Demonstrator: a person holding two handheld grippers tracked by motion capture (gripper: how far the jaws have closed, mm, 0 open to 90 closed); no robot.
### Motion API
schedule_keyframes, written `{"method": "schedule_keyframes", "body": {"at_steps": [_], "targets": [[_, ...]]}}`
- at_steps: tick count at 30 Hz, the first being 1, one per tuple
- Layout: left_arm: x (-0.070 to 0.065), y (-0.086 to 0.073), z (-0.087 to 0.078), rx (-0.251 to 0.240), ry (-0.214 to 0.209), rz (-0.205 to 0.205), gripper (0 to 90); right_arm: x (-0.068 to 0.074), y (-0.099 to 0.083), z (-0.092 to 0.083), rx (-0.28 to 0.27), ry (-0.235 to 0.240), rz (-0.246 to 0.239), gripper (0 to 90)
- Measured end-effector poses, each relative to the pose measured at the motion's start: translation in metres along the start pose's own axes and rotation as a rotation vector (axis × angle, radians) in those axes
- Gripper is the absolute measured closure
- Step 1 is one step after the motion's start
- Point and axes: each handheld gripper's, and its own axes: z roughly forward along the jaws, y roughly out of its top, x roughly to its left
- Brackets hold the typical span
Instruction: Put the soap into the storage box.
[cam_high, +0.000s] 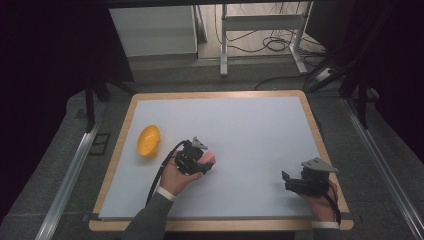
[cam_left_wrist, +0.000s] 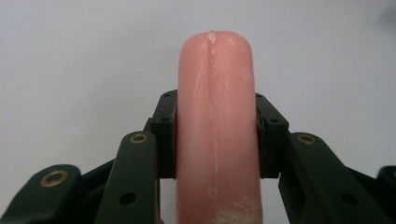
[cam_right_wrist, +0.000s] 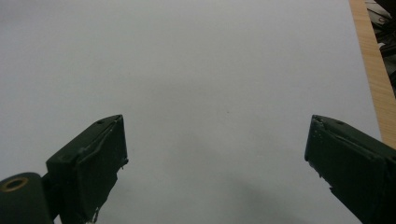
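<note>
The left gripper (cam_left_wrist: 215, 135) is clamping a smooth, glossy pink sausage (cam_left_wrist: 217, 121), seam running lengthwise, its rounded tip poking past the jaws; the right gripper (cam_right_wrist: 215, 154) is gaping wide, empty.

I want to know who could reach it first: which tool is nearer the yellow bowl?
Left. The left tool, gripping a pink sausage, sits just right of the yellow bowl; the right tool is far across the table.

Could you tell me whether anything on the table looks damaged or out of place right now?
Only small things: the pink sausage clamped in the left gripper has a pale seam and a scuffed whitish patch near its base. The yellow bowl lies tipped on its side.
</note>
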Motion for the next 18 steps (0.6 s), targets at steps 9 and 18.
{"method": "schedule_keyframes", "body": {"at_steps": [9,18], "targets": [[0.002,-0.004,-0.012,-0.008,0.013,0.002,60.0,0.001,0.000,0.001,0.004,-0.001,-0.007,5.3],[0.013,-0.009,-0.024,-0.036,0.025,-0.027,60.0,0.001,0.000,0.001,0.001,0.000,-0.006,5.3]]}}
